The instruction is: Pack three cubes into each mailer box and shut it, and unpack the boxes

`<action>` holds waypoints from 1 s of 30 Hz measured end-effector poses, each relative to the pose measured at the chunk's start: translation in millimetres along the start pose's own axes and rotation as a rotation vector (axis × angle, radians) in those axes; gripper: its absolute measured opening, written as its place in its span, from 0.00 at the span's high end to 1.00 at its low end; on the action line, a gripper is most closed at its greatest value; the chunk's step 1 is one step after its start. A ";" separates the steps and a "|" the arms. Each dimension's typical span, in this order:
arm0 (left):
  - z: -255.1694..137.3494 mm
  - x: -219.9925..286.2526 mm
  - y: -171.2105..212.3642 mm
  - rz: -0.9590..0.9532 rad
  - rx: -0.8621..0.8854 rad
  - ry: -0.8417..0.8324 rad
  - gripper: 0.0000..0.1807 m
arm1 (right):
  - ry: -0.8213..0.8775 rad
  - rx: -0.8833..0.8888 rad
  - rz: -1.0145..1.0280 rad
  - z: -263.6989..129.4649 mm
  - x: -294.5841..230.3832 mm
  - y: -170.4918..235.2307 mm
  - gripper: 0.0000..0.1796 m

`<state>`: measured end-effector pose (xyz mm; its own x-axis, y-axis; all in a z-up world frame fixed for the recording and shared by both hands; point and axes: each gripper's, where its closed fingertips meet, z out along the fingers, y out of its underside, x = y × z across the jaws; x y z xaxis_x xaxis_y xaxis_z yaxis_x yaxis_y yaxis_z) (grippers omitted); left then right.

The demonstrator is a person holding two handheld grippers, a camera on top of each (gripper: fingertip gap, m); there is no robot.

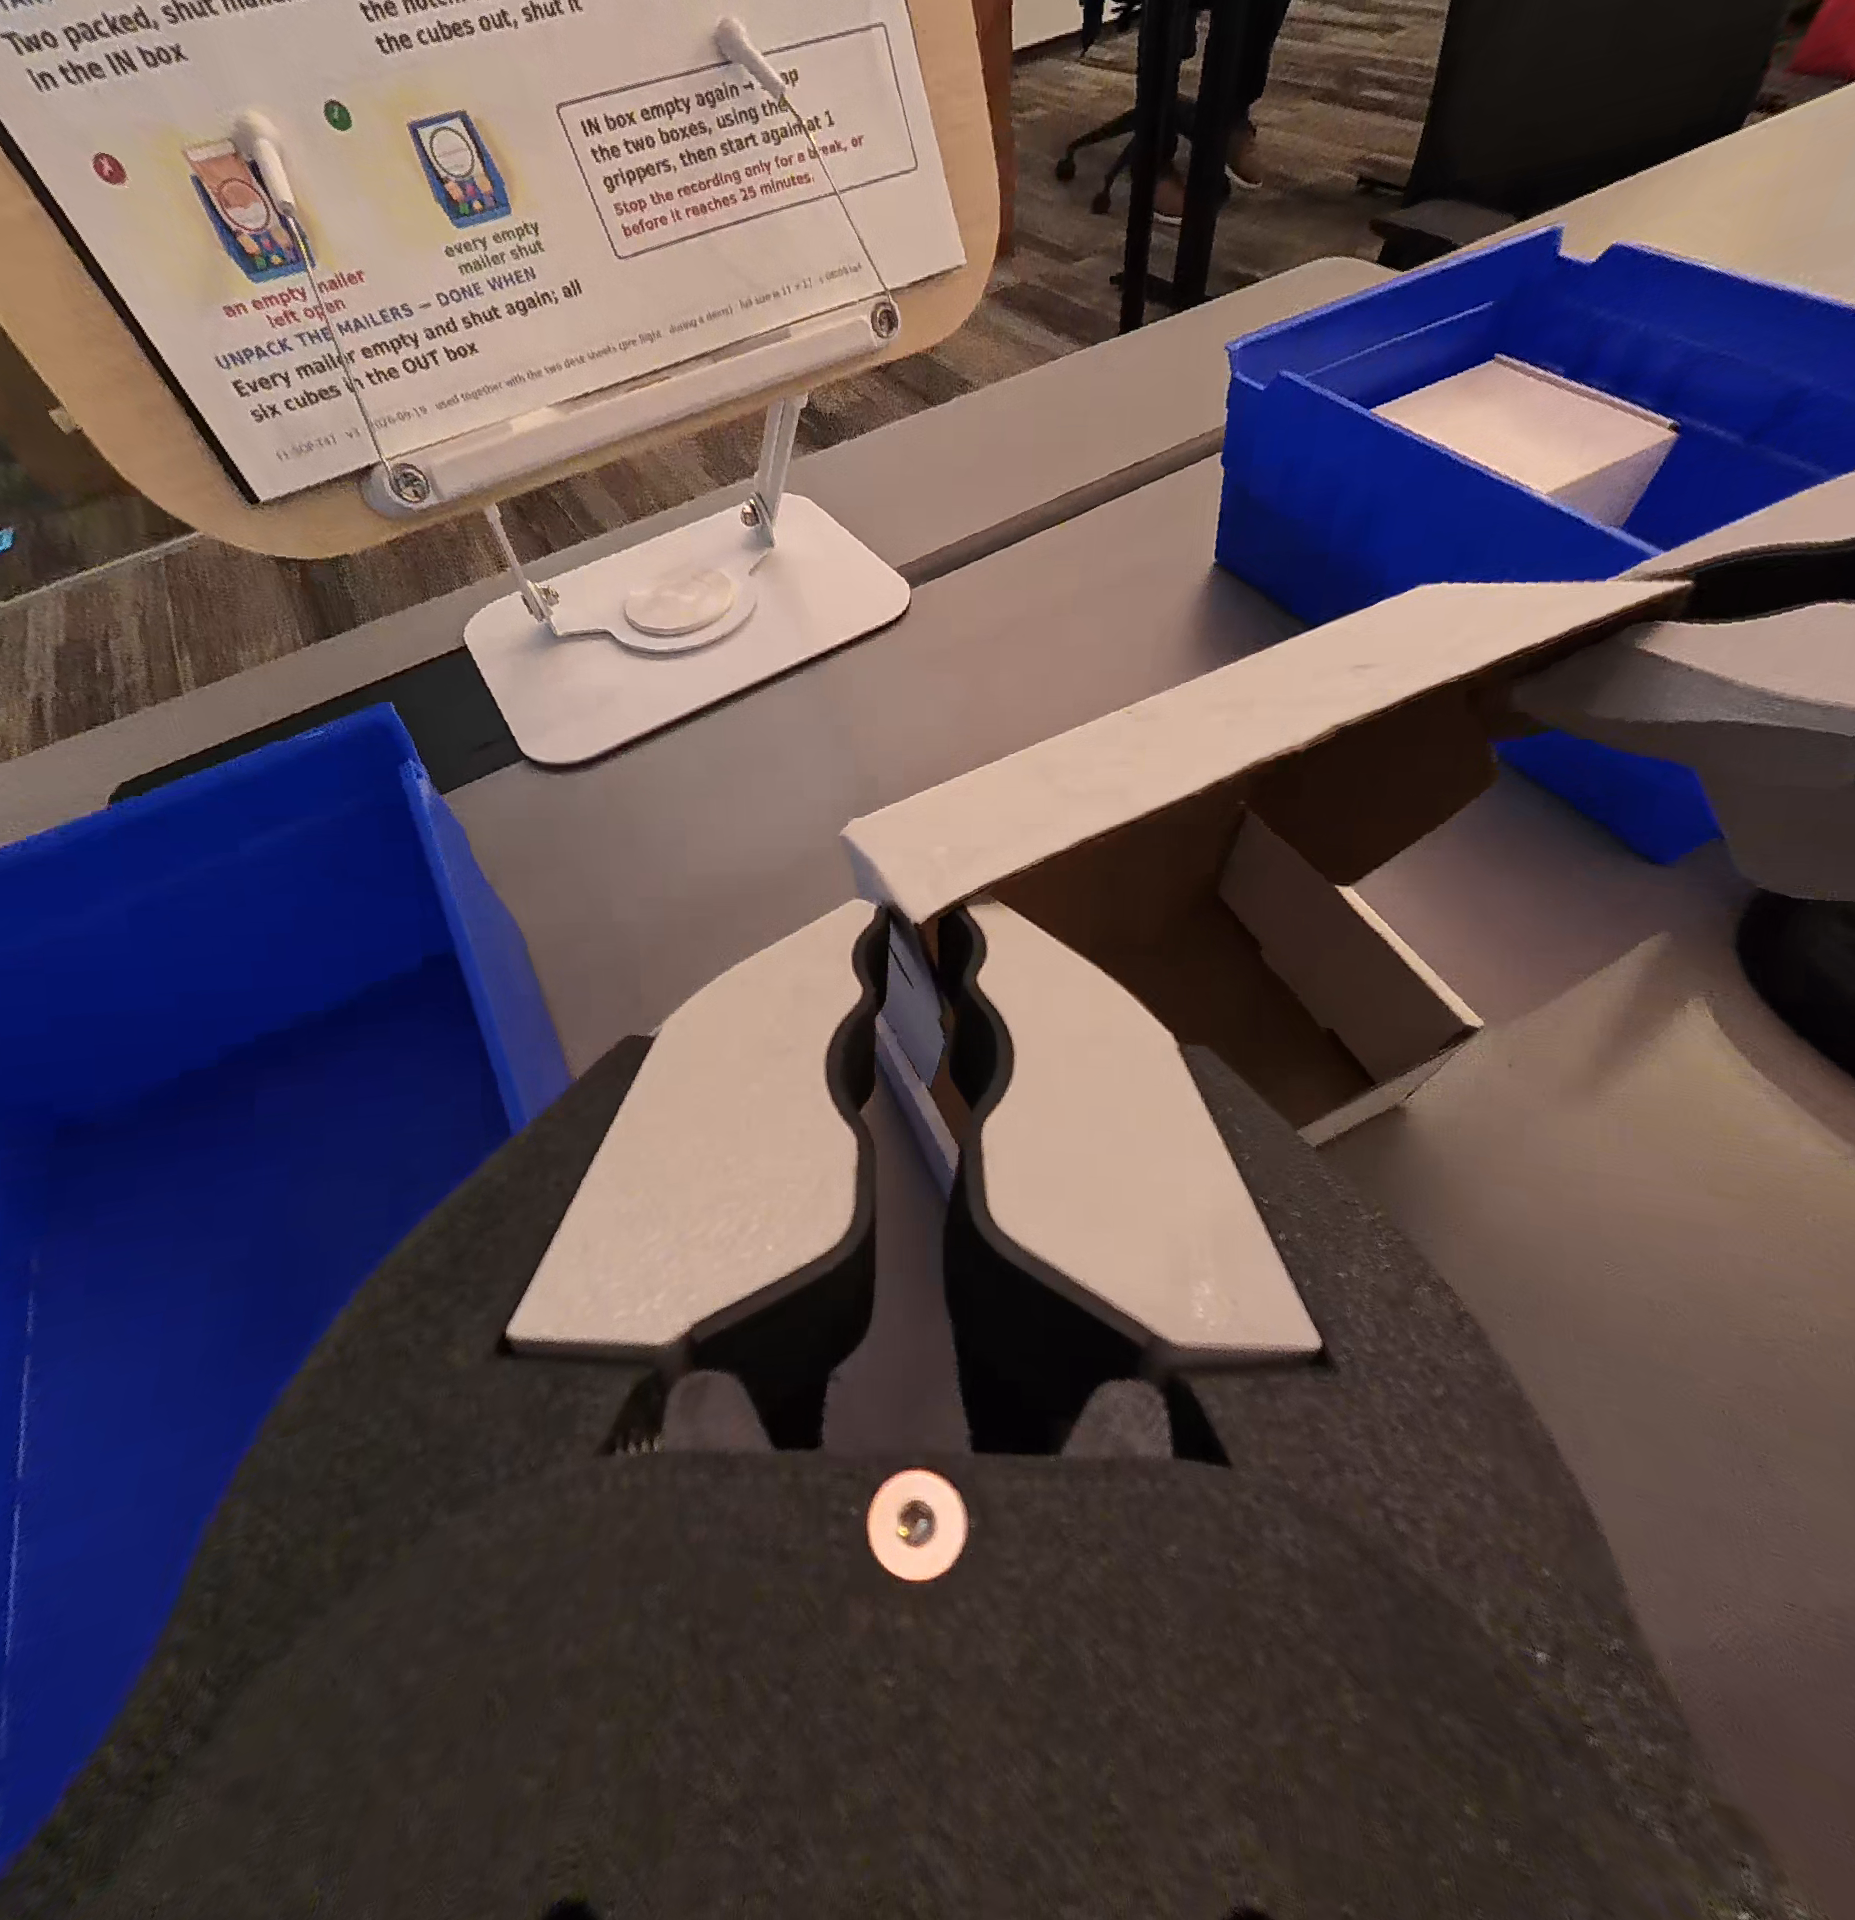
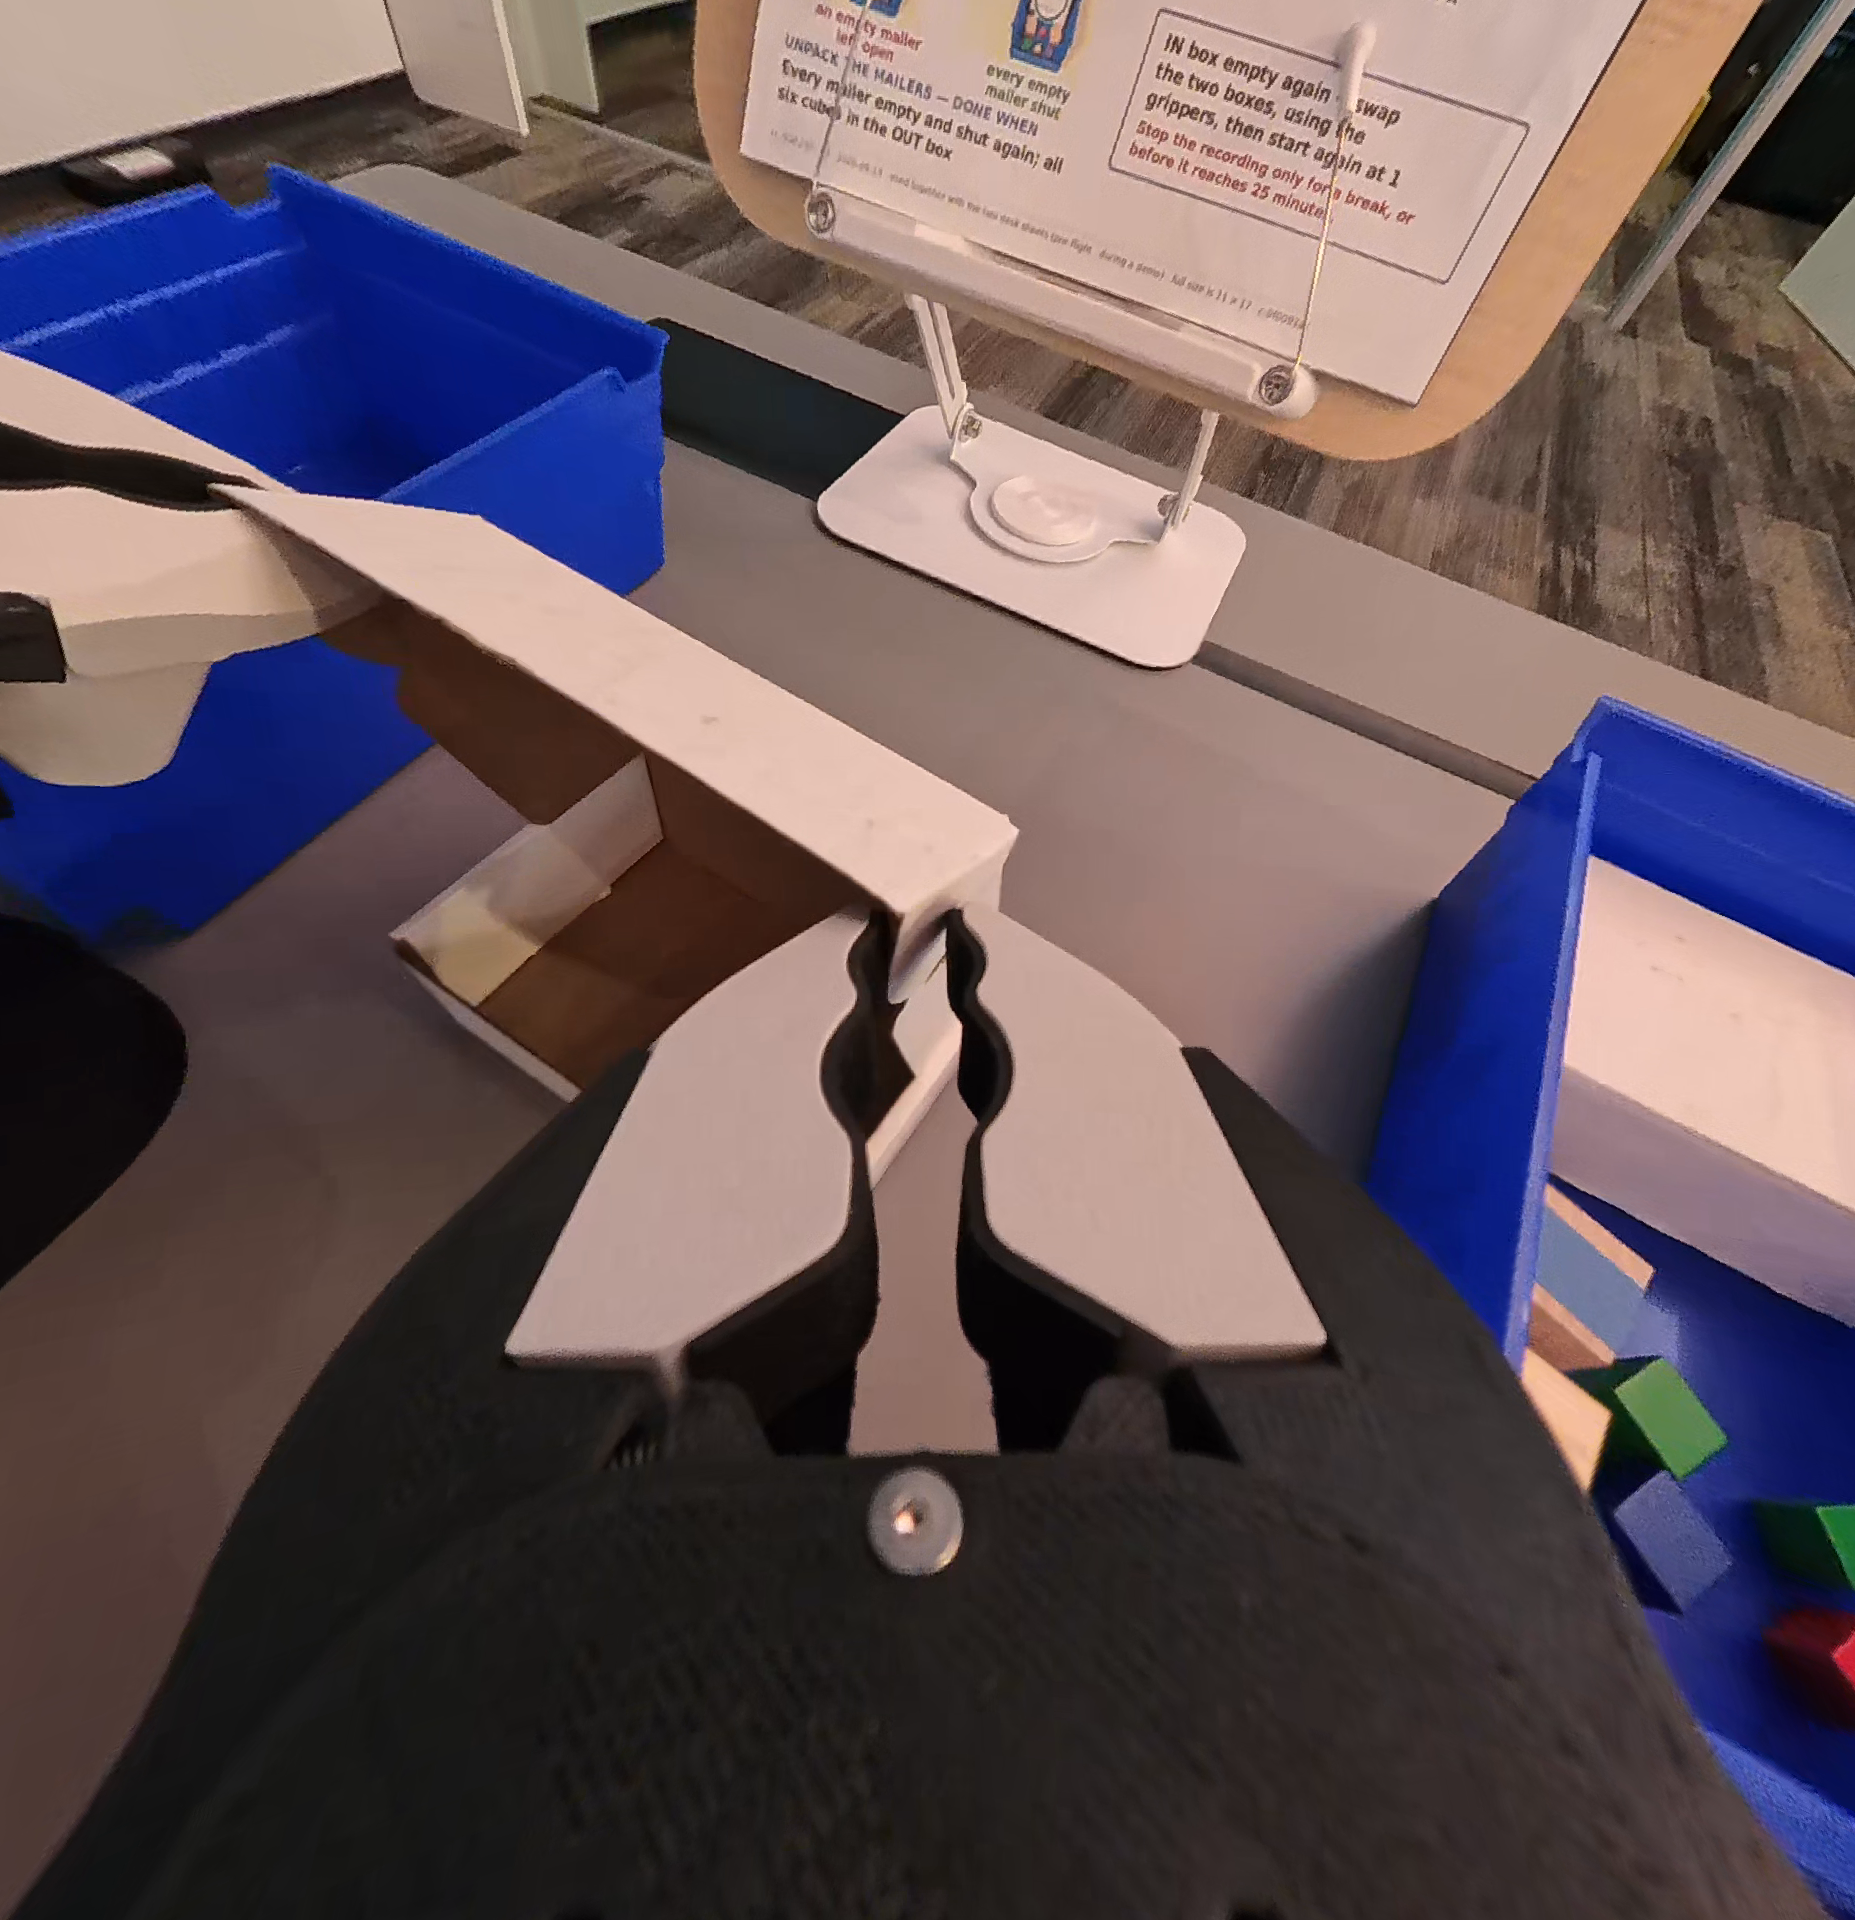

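Observation:
A white mailer box (image 1: pixel 1349 1049) with a brown inside stands open on the grey table. Its lid (image 1: pixel 1214 748) is raised over the base. My left gripper (image 1: pixel 918 935) is shut on the lid's left front corner flap. My right gripper (image 2: pixel 918 940) is shut on the lid's (image 2: pixel 642 665) right front corner flap. Each gripper shows at the far end of the lid in the other's view: the right gripper (image 1: pixel 1671 592), the left gripper (image 2: pixel 216 494). No cubes show in the visible part of the base (image 2: pixel 632 966). Several coloured cubes (image 2: pixel 1671 1413) lie in the right blue bin (image 2: pixel 1474 1039).
A second, shut white mailer (image 2: pixel 1712 1070) lies in the right bin, which also shows in the left wrist view (image 1: pixel 1370 488). Another blue bin (image 1: pixel 227 1039) stands left of the box. A sign on a white stand (image 1: pixel 684 623) sits at the table's far edge. Left tips to right tips: about 15 cm.

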<state>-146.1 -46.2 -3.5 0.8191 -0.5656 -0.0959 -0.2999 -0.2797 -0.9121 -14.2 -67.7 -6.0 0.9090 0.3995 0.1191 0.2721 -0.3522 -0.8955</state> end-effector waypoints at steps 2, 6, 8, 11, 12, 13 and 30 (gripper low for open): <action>-4.6 1.9 4.1 0.006 0.004 -0.001 0.95 | -0.004 0.014 0.012 -3.6 -3.9 1.9 0.94; -9.3 2.8 6.4 -0.001 0.023 0.005 0.95 | -0.043 0.017 0.068 -6.5 -7.9 0.5 0.93; -8.3 3.1 5.1 -0.010 0.023 0.019 0.95 | -0.056 0.006 0.108 -4.4 -5.9 -0.2 0.93; -6.9 2.8 2.5 -0.007 0.016 0.020 0.95 | -0.071 -0.013 0.181 -2.7 -4.1 -1.1 0.93; -6.5 2.7 2.2 -0.004 0.012 0.016 0.95 | -0.073 -0.016 0.208 -2.6 -4.3 -1.4 0.93; -6.4 2.6 2.3 0.000 0.010 0.013 0.95 | -0.073 -0.015 0.227 -2.6 -4.9 -1.3 0.93; -19.0 15.5 28.3 0.036 -0.028 0.029 0.95 | 0.046 0.012 0.049 -15.1 -19.5 24.8 0.94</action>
<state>-151.2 -77.6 -23.3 0.7932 -0.5979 -0.1161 -0.3428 -0.2807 -0.8965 -20.4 -97.0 -24.1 0.9347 0.3428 0.0939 0.2231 -0.3603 -0.9058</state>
